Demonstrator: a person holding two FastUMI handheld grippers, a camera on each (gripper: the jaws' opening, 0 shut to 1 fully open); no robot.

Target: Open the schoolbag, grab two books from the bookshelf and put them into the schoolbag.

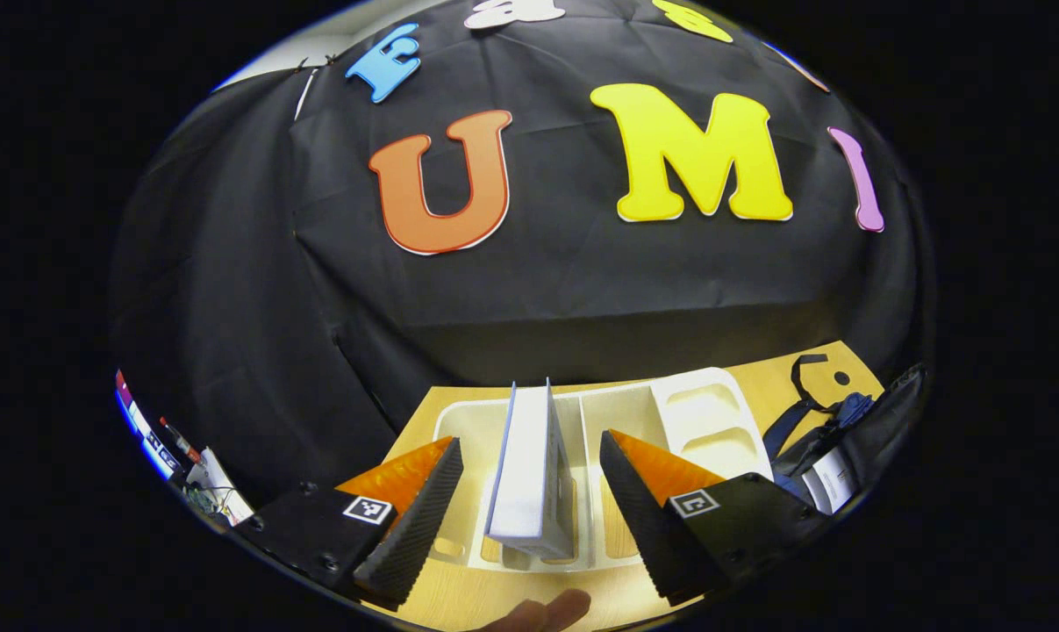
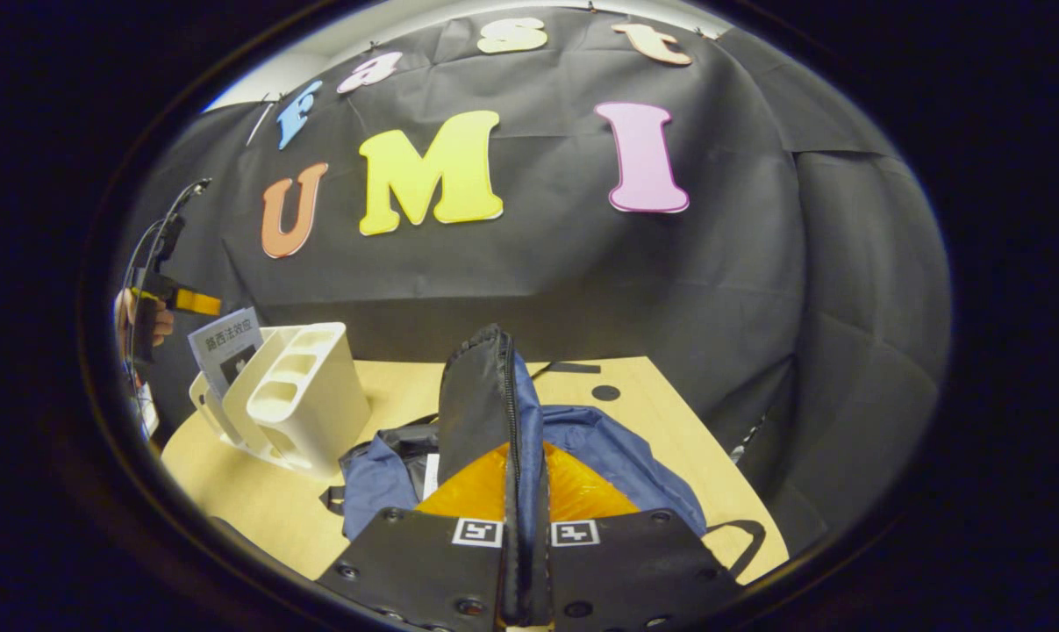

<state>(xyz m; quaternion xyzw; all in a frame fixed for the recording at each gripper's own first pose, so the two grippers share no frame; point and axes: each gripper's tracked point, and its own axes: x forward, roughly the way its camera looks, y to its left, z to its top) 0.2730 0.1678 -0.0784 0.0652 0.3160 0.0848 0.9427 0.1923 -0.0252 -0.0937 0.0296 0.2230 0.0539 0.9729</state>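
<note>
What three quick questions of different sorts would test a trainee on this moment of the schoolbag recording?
1. True or false: the left gripper is open, with a book standing between its fingers, neither pressing it.
2. What does the right gripper hold?
A. a book
B. the schoolbag flap
C. the bookshelf
3. Fill in: the book stands in the white ____.

Key: 1 true; 2 B; 3 bookshelf.

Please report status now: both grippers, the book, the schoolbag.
Left gripper open, fingers either side of upright book in white bookshelf, not touching. Right gripper shut on schoolbag flap, holding it up. Nothing blocking.
</note>
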